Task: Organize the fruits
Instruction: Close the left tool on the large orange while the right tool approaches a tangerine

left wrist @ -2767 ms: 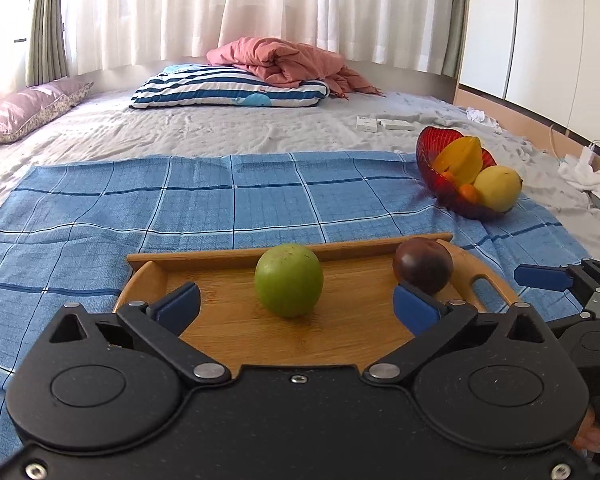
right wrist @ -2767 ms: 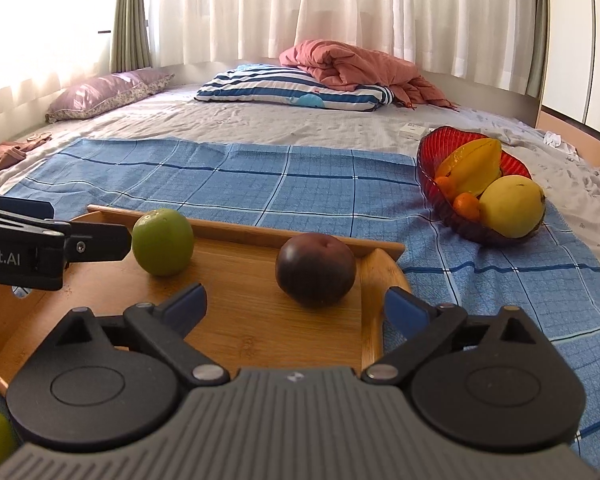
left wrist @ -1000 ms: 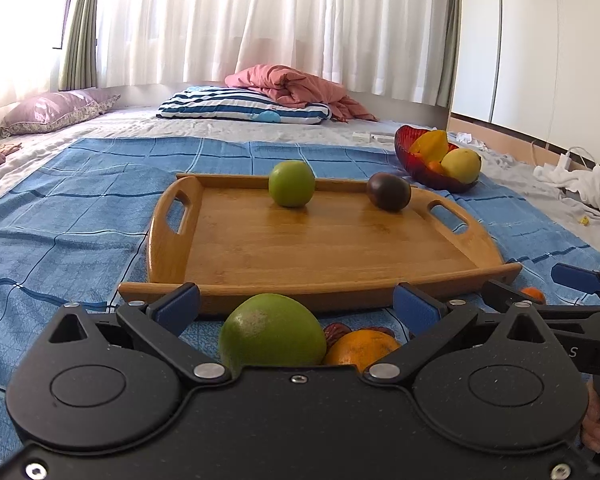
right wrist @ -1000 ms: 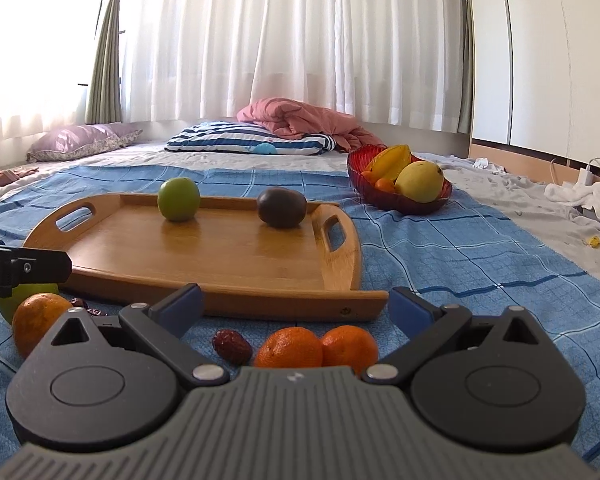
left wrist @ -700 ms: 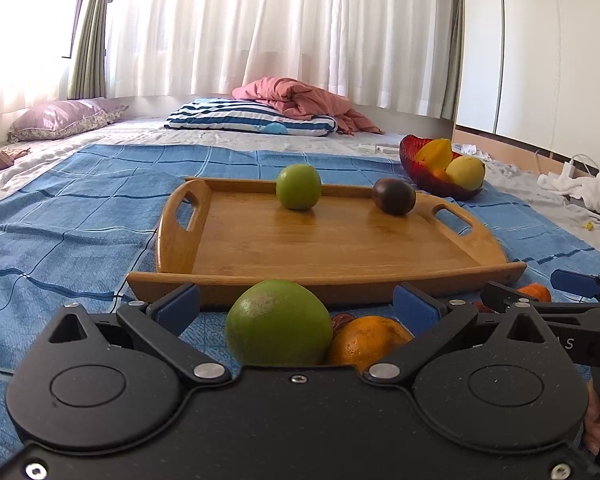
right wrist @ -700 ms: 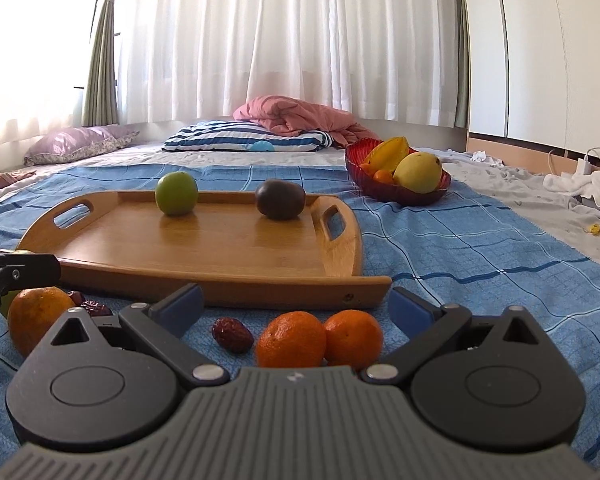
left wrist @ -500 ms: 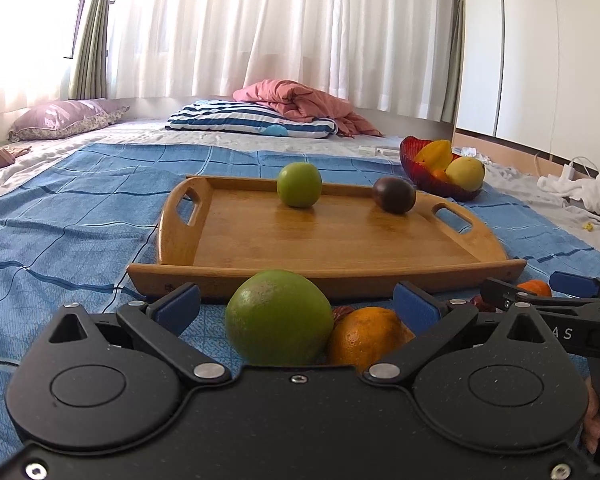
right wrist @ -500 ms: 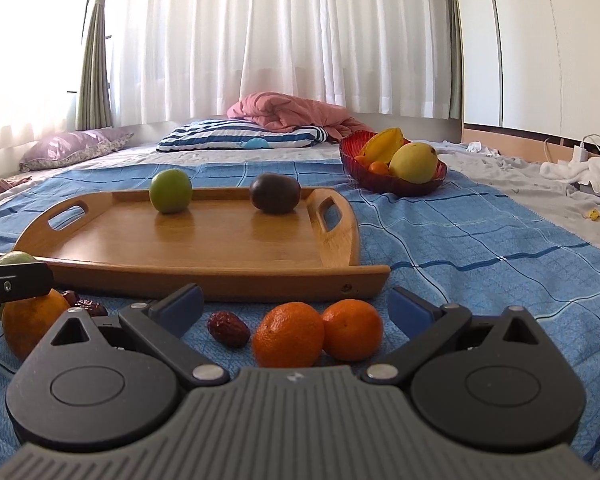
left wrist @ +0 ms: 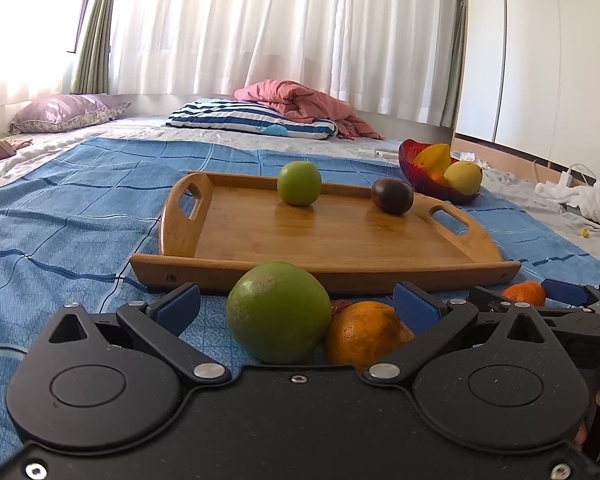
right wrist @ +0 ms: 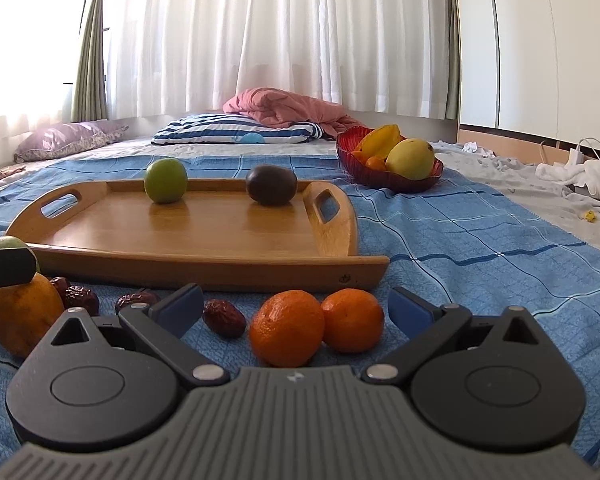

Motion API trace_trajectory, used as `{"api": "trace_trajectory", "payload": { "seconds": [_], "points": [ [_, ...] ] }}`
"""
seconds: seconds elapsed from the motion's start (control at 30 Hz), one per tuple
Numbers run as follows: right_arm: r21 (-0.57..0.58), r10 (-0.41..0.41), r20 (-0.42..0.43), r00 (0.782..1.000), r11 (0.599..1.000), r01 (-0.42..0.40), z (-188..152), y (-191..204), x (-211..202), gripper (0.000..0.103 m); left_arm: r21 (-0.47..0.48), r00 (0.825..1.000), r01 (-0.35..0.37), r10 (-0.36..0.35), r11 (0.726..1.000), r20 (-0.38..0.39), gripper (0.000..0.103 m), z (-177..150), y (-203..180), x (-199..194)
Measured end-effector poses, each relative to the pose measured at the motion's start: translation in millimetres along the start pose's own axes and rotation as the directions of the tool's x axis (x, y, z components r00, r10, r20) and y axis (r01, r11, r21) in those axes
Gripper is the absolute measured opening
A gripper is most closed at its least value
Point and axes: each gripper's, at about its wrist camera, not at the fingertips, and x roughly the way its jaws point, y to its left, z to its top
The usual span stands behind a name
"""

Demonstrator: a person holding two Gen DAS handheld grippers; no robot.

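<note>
My left gripper (left wrist: 296,306) is open and low over the blue cloth, with a large green fruit (left wrist: 278,312) between its fingers, neither pad touching it. An orange (left wrist: 364,334) lies against the green fruit on the right. My right gripper (right wrist: 296,306) is open too, with two mandarins (right wrist: 286,334) side by side between its fingers. Several dark red dates (right wrist: 224,318) lie left of them. Beyond stands the wooden tray (left wrist: 324,270), which holds a green apple (left wrist: 299,183) and a dark round fruit (left wrist: 392,197) near its far rim.
A red glass bowl (right wrist: 388,180) with yellow and orange fruit stands beyond the tray's right end. The right gripper's finger (left wrist: 560,300) shows at the right of the left wrist view. Pillows and a pink blanket lie far back. White clothing and a cable lie off the cloth at right.
Both grippers have drawn back from over the tray and dropped low in front of it. The loose fruit on the cloth now sits between their open fingers.
</note>
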Motion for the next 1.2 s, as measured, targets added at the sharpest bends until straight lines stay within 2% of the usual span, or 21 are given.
{"api": "trace_trajectory", "payload": {
  "seconds": [0.27, 0.47, 0.7, 0.87, 0.97, 1.03, 1.2],
  "points": [
    [-0.087, -0.054, 0.016, 0.998, 0.995, 0.055, -0.6, 13.1, -4.7, 0.103, 0.008, 0.999, 0.020, -0.020, 1.000, -0.040, 0.103, -8.4, -6.3, -12.7],
    [-0.126, -0.073, 0.088, 0.993, 0.988, 0.084, -2.9, 19.7, -16.3, 0.102, -0.016, 0.998, 0.028, -0.028, 0.999, -0.051, 0.098, -15.3, -13.5, -26.6],
    [-0.117, -0.063, 0.091, 0.994, 0.990, 0.074, -3.0, 21.3, -23.5, 0.094, 0.035, 0.998, 0.043, -0.041, 0.998, -0.044, 0.080, -17.1, -29.8, -30.0],
    [-0.082, -0.043, 0.069, 0.997, 0.995, 0.049, -7.9, 19.5, -28.7, 0.081, 0.063, 0.999, 0.042, -0.040, 0.997, -0.036, 0.072, -17.1, -37.9, -28.6],
    [-0.068, -0.040, 0.059, 0.997, 0.997, 0.044, -13.1, 19.9, -31.6, 0.073, 0.076, 0.998, 0.046, -0.043, 0.996, -0.038, 0.059, -17.0, -40.5, -27.1],
    [-0.062, -0.033, 0.059, 0.998, 0.997, 0.037, -15.7, 21.1, -33.8, 0.073, 0.074, 0.998, 0.051, -0.048, 0.996, -0.047, 0.051, -17.4, -41.1, -26.4],
    [-0.051, -0.028, 0.053, 0.998, 0.998, 0.030, -18.7, 24.6, -34.8, 0.075, 0.105, 0.998, 0.047, -0.042, 0.993, -0.042, 0.051, -20.1, -44.9, -27.2]
  ]
}}
